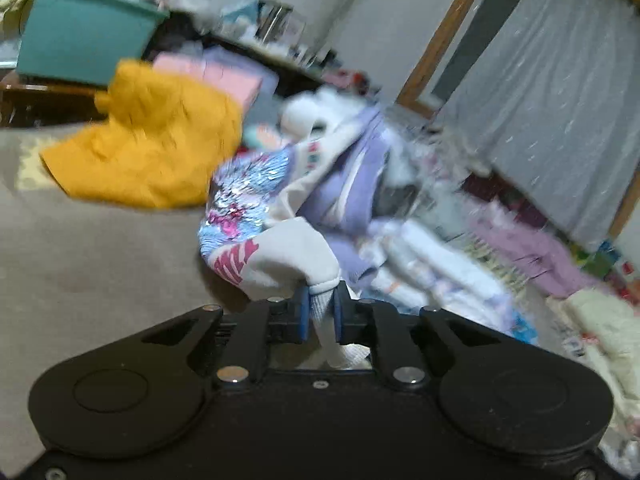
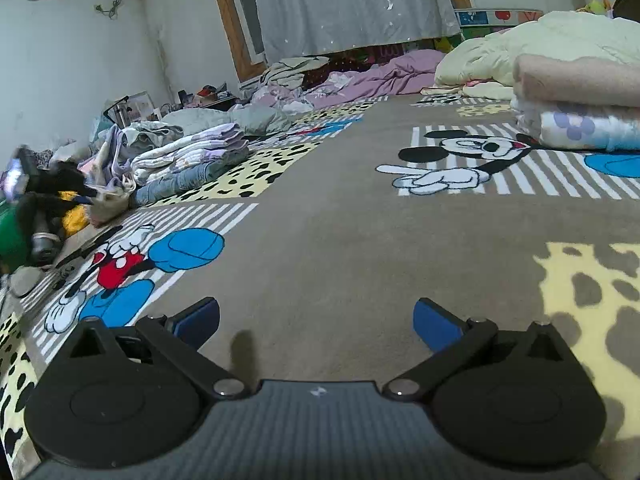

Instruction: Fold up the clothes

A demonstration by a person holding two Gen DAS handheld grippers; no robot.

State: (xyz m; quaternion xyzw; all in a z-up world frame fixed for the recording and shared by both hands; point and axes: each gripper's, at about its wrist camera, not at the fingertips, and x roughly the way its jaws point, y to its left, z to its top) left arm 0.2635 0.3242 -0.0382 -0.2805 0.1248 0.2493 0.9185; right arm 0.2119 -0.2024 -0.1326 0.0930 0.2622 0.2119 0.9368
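The left claw (image 1: 320, 304) is pressed together on the ribbed white cuff of a white sweatshirt with a blue-and-pink sequin patch and pink lettering (image 1: 256, 240). The sweatshirt runs forward and slightly left from the claw, bunched and lifted, its long axis pointing away along the fingers toward a loose heap of lilac and white clothes (image 1: 360, 184) just beyond it. A crumpled mustard-yellow fleece garment (image 1: 148, 148) lies on the bed farther left, in front of a teal plastic storage bin (image 1: 80, 36). This view is motion-blurred, so finer details are uncertain.

The right claw (image 2: 316, 320) is spread wide and holds nothing; it hovers low over a grey-brown fleece blanket printed with cartoon mice and leopard-spot panels (image 2: 340, 220). A stack of folded pastel clothes (image 2: 192, 156) sits far to its left, and folded quilts (image 2: 576, 100) lie to the far right.

Judging by this, the sweatshirt is in the left claw alone, well to the left of the right claw. Spreading it flat would likely need the right claw to travel left and take a second edge.
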